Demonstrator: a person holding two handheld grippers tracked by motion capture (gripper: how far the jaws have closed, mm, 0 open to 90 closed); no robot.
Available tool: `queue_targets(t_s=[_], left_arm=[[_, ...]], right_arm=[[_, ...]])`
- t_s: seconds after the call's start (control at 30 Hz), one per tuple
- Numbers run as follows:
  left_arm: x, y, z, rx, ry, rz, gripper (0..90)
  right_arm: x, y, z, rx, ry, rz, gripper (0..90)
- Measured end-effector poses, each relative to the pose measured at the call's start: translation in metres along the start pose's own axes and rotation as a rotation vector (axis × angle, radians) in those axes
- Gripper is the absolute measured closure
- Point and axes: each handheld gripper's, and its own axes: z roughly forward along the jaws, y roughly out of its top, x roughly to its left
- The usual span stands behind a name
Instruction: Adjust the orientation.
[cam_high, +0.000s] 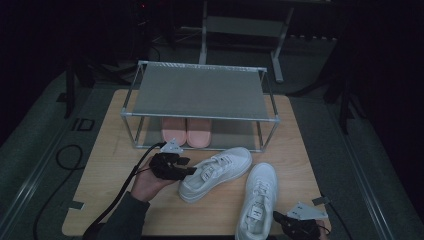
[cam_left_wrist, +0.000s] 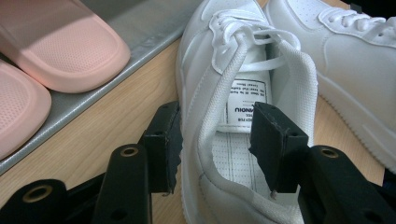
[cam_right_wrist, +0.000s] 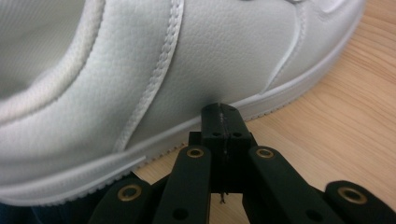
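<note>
Two white sneakers lie on the wooden board. The left sneaker (cam_high: 216, 172) (cam_left_wrist: 224, 56) points right and away, and the right sneaker (cam_high: 258, 200) (cam_left_wrist: 355, 60) (cam_right_wrist: 210, 51) points away. My left gripper (cam_high: 189, 166) (cam_left_wrist: 217, 116) is open at the left sneaker's heel end. One jaw is outside the shoe's side wall and the other is inside the opening, over the insole. My right gripper (cam_high: 277, 217) (cam_right_wrist: 219, 109) is shut with nothing in it, and its tips rest against the right sneaker's sole edge near the heel.
A metal shoe rack (cam_high: 200, 116) stands at the back of the board (cam_high: 100, 175). A pair of pink slippers (cam_high: 186, 131) (cam_left_wrist: 70, 51) sits on its lower shelf (cam_left_wrist: 140, 28). A cable loop (cam_high: 65, 160) lies on the floor at the left.
</note>
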Motion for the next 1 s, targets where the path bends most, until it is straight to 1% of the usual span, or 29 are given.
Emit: queue_targets(t_s=[0.07,0.2,0.23,0.27,0.4,0.47,0.53,0.57,0.6,0.73,0.77,0.87,1.0], left_arm=[[0.000,0.000,0.000,0.000,0.000,0.001,53.0],[0.000,0.000,-0.001,-0.002,0.000,0.001,53.2],[0.000,0.000,-0.002,-0.006,0.001,0.000,53.5],[0.000,0.000,-0.002,-0.006,0.001,0.000,53.5],[0.000,0.000,-0.001,-0.005,-0.001,0.001,54.2],[-0.001,0.000,-0.001,-0.004,-0.004,0.002,54.3],[-0.001,0.001,-0.001,-0.013,-0.017,-0.004,54.4],[-0.002,0.001,-0.001,-0.017,-0.016,-0.004,54.7],[-0.002,0.001,-0.002,-0.016,-0.015,0.003,55.0],[-0.005,0.003,-0.003,-0.025,-0.019,0.009,56.8],[-0.005,0.003,-0.003,-0.025,-0.019,0.009,57.1],[-0.009,0.004,-0.004,-0.029,-0.024,0.021,58.0],[-0.015,0.007,-0.004,-0.025,-0.032,0.035,59.3]], right_arm=[[0.005,0.005,0.005,-0.001,0.013,-0.019,90.0],[0.009,0.011,0.011,-0.002,0.020,-0.033,90.0],[0.012,0.014,0.014,0.000,0.031,-0.043,90.0],[0.012,0.014,0.014,0.000,0.031,-0.043,90.0],[0.019,0.020,0.019,-0.002,0.055,-0.065,90.0],[0.022,0.022,0.023,-0.007,0.072,-0.071,90.0],[0.023,0.024,0.026,-0.013,0.093,-0.073,90.0],[0.024,0.026,0.028,-0.017,0.098,-0.076,90.0],[0.025,0.027,0.029,-0.016,0.101,-0.078,90.0],[0.030,0.034,0.035,-0.013,0.116,-0.105,90.0],[0.030,0.034,0.035,-0.013,0.116,-0.105,90.0],[0.034,0.039,0.040,-0.015,0.130,-0.120,90.0],[0.036,0.041,0.042,-0.011,0.140,-0.131,90.0]])
